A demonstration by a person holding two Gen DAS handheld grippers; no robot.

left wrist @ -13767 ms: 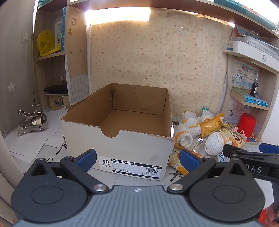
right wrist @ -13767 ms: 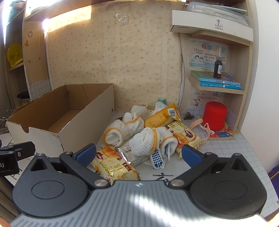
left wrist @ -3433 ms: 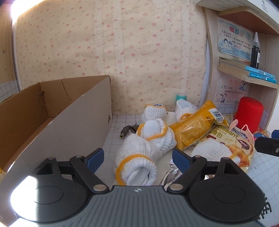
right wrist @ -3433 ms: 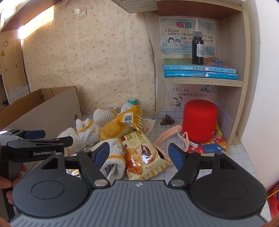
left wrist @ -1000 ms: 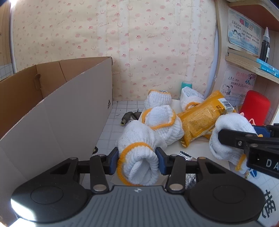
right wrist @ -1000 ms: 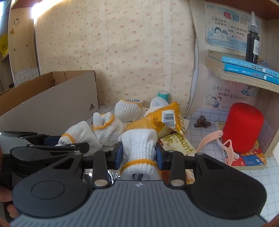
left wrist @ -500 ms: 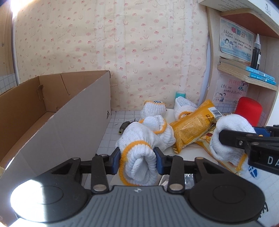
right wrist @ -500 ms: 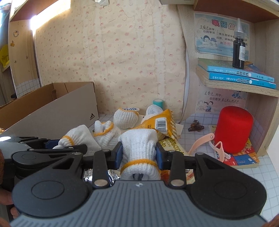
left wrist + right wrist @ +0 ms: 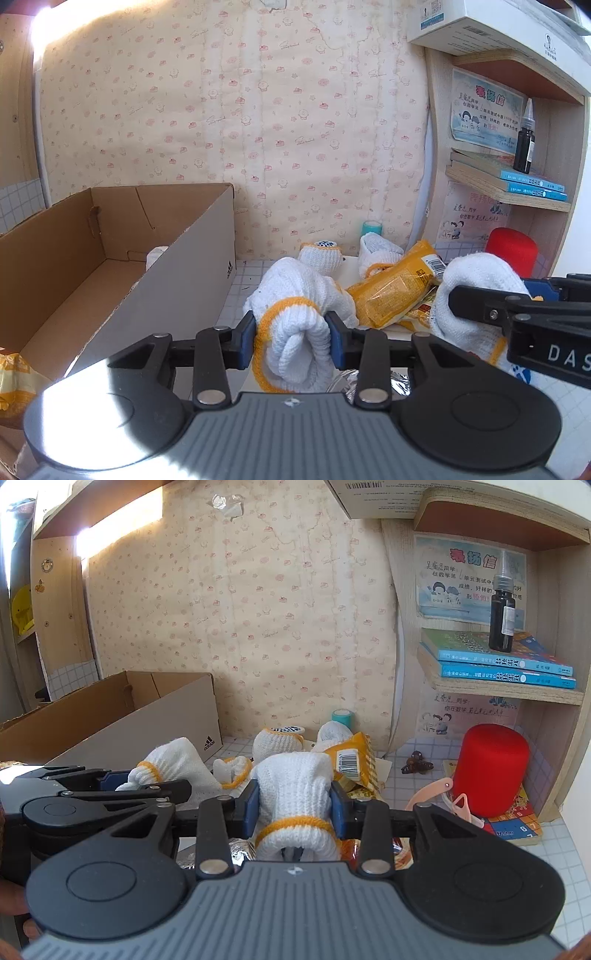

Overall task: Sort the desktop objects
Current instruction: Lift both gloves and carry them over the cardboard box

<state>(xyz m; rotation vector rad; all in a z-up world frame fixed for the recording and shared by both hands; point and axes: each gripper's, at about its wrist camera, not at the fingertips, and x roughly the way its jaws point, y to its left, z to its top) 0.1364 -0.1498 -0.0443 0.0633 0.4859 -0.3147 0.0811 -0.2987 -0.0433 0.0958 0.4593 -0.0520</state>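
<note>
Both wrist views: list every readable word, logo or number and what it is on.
"DAS": right gripper side.
"adidas" logo: cardboard box.
"表扬信": poster; its smaller print is blurred.
"6", "7": game board.
Barcode digits on yellow snack packet: too small.

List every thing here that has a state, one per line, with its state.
Left gripper: shut on a rolled glove.
Right gripper: shut on another glove.
Box: open, something white inside.
Yellow snack pack: sealed, lying flat.
Red cylinder: upright.
Dark bottle: capped, upright on books.
</note>
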